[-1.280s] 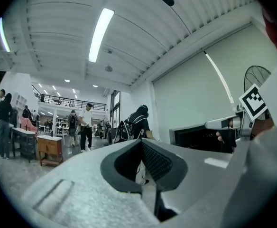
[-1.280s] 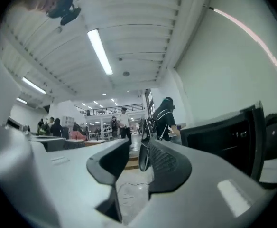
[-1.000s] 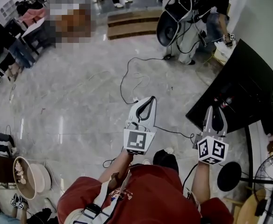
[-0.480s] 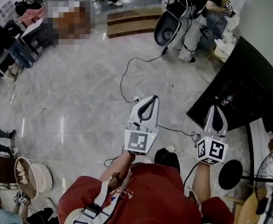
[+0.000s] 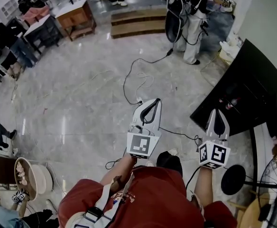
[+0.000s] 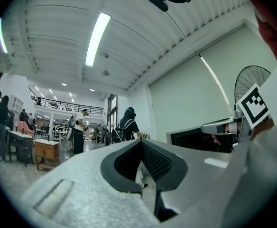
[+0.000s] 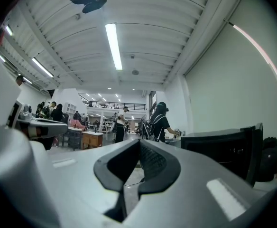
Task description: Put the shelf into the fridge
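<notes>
No shelf shows in any view. A black fridge-like cabinet [image 5: 245,87] stands at the right of the head view, and also shows in the right gripper view [image 7: 224,148]. My left gripper [image 5: 156,100] hangs over the marble floor, left of the cabinet, shut with nothing in it; its tips meet in its own view [image 6: 141,140]. My right gripper [image 5: 217,110] sits just before the cabinet's near corner, also shut and empty, its tips touching [image 7: 139,140]. Both point about level, away from me.
A black cable [image 5: 133,80] winds across the floor ahead. A person [image 5: 190,18] stands by a chair at the back, next to wooden steps [image 5: 138,23]. Desks and people fill the far left. A fan [image 5: 276,184] and a basin [image 5: 27,179] flank me.
The right gripper's jaws have closed from slightly apart to touching, with nothing between them. Both hands have kept roughly in place. The person at the back has shifted.
</notes>
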`<action>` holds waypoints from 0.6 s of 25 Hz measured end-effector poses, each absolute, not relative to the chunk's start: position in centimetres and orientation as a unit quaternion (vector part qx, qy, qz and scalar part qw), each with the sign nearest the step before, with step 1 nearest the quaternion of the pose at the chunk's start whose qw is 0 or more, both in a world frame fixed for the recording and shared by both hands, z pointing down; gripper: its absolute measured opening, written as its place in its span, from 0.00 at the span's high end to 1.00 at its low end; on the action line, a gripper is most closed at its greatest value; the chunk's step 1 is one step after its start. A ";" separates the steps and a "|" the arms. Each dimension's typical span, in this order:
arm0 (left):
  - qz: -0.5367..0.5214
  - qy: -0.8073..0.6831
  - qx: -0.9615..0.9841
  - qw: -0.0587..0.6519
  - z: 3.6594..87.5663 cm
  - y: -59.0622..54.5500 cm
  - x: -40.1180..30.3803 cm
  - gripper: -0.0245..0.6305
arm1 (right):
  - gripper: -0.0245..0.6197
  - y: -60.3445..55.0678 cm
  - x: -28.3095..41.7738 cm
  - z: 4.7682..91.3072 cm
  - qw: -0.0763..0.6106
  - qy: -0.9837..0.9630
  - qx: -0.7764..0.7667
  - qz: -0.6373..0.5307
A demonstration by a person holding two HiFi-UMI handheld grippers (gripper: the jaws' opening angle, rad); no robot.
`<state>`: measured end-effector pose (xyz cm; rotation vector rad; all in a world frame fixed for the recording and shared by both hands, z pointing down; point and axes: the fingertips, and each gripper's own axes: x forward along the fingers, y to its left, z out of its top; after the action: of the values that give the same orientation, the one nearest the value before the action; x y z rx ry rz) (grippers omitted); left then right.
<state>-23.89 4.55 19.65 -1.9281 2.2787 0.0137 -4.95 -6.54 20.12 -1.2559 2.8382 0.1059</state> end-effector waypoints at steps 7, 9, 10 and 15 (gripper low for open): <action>0.020 0.764 -0.641 0.077 18.5 5.0 -23.7 0.96 | 0.96 -6.3 -5.0 19.7 0.016 0.917 -0.397 0.037; 0.022 0.766 -0.638 0.075 18.5 5.0 -23.8 0.96 | 0.96 -6.3 -5.0 19.6 0.017 0.917 -0.396 0.038; 0.022 0.767 -0.637 0.076 18.5 5.1 -23.9 0.96 | 0.96 -6.3 -5.0 19.6 0.019 0.918 -0.396 0.037; 0.020 0.769 -0.634 0.080 18.8 6.1 -24.0 0.96 | 0.96 -5.6 -5.0 19.4 0.031 0.916 -0.398 0.036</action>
<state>-23.96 6.09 18.83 -1.8967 2.2984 0.0595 -4.97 -5.57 19.41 -1.2252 2.8228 0.1111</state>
